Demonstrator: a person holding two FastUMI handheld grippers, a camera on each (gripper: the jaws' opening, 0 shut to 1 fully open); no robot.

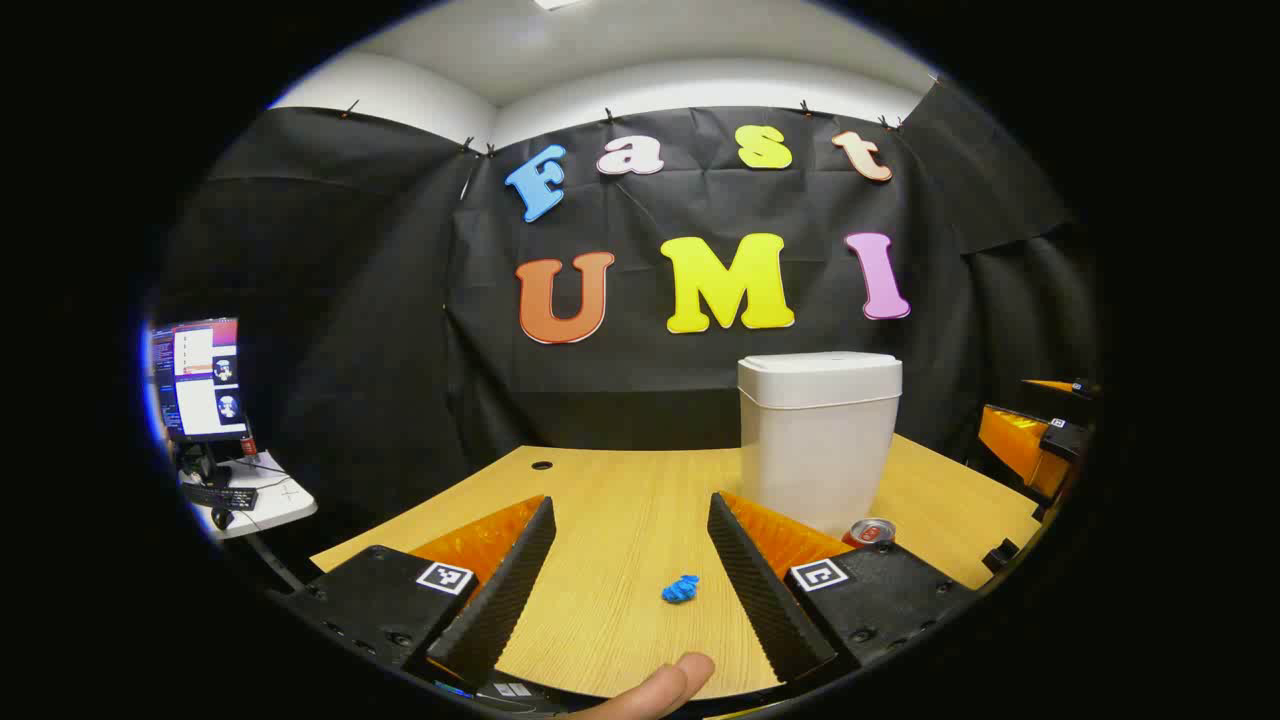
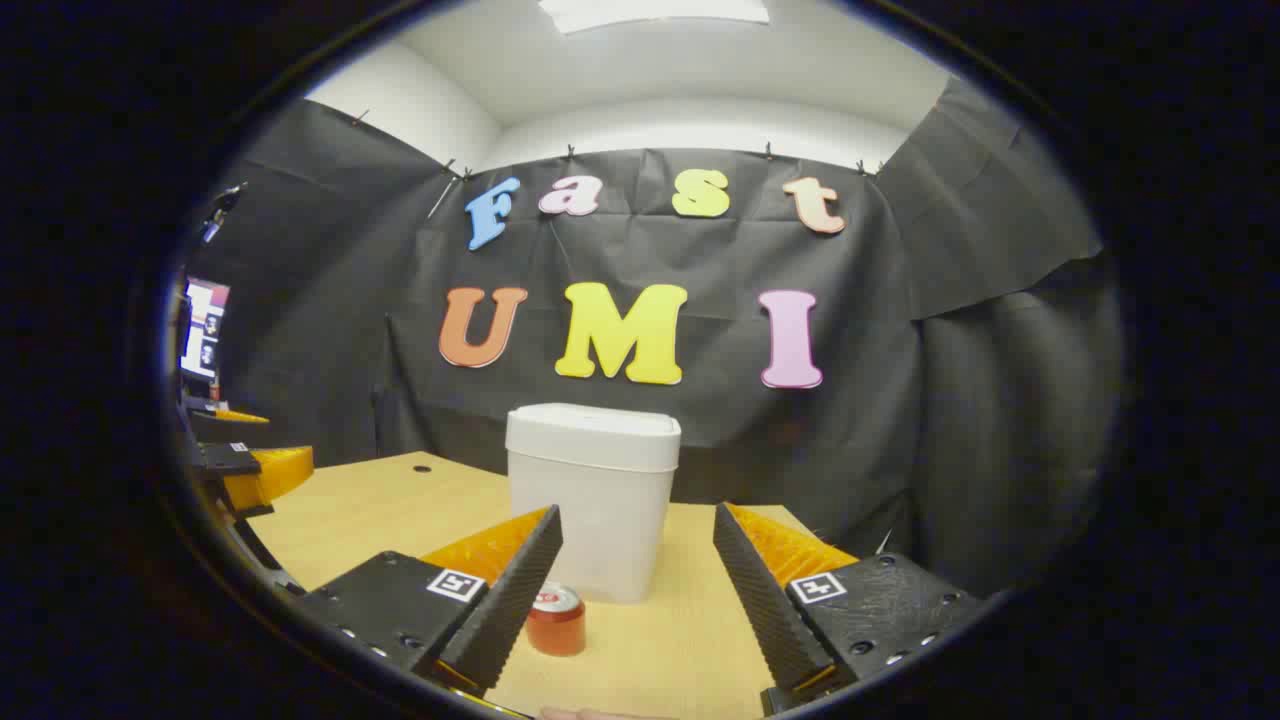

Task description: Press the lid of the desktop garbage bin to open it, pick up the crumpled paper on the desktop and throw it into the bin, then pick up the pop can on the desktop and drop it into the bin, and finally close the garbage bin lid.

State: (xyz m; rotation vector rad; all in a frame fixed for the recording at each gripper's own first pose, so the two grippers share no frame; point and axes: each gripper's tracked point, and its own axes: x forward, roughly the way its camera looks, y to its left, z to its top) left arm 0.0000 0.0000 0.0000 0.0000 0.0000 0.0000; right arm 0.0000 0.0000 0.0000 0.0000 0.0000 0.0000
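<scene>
Garbage bin (image 1: 818,440) sits upright on the wooden surface (image 1: 620,500), lid down, toward the back by the black cloth wall. I see it in the right gripper view too (image 2: 592,500), straight ahead, between my right tool's fingers.

Left gripper view gives me the crumpled paper (image 1: 681,588): blue wad lying on the surface between the fingers of my left tool (image 1: 632,575), apart from both. A fingertip (image 1: 672,680) pokes in at the bottom edge.

Pop can (image 2: 556,620) reads best in the right gripper view: upright, in front of the bin, just beside one finger of my right tool (image 2: 637,585), contact unclear. In the left gripper view just its top (image 1: 872,532) peeks past a finger, at the bin's base.

Count: one bin, one paper wad, one can, two tools.

Left tool: jaws spread wide, holding nothing. Right tool: same, released, nothing gripped.

Each view catches the other tool at its edge: right tool (image 1: 1035,445) far right, left tool (image 2: 250,475) far left.

Surroundings: monitor (image 1: 200,378) and keyboard (image 1: 218,496) on a side table, far left in the left gripper view. Cable hole (image 1: 541,465) in the surface near the back.
</scene>
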